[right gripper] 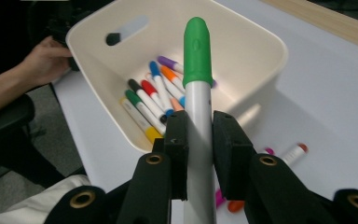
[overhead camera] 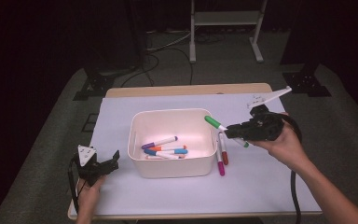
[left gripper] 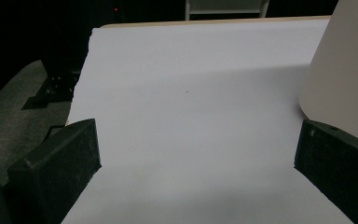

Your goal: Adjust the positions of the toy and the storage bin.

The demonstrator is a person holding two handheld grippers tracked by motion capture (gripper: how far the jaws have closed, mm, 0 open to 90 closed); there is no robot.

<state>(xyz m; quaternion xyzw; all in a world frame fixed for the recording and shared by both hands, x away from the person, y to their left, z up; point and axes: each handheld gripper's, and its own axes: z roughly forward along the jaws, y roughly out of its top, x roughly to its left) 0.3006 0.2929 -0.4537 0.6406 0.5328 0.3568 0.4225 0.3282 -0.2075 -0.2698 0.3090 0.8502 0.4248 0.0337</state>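
Two grippers are at work over a table (overhead camera: 121,196) covered by a white sheet, one at each side of a white bin (overhead camera: 171,142).

At about 8 o'clock from the bin, the left gripper (overhead camera: 109,164) sits low on the sheet in the person's left hand (overhead camera: 89,193). Its jaws stand wide apart with nothing between them; the left gripper view shows bare sheet in the gap and the bin's outer wall close beside the right-hand jaw. Whether that jaw touches the wall cannot be told.

At centre, the bin stands upright and holds a loose pile of markers (overhead camera: 164,148) on its floor, lying flat. Caps in purple, orange, blue, red, green, black and yellow are visible in the right gripper view.

At about 3 o'clock from the bin, just beside its right wall, two more markers (overhead camera: 222,156) lie on the sheet, one with a magenta cap and one with a red cap.

Above them, the right gripper (overhead camera: 228,131) is raised off the table in the right hand (overhead camera: 286,147), jaws clenched on the white barrel of a green-capped marker (overhead camera: 216,124). The green cap points toward 10 o'clock and reaches over the bin's right rim. The barrel's tail end projects behind the jaws.
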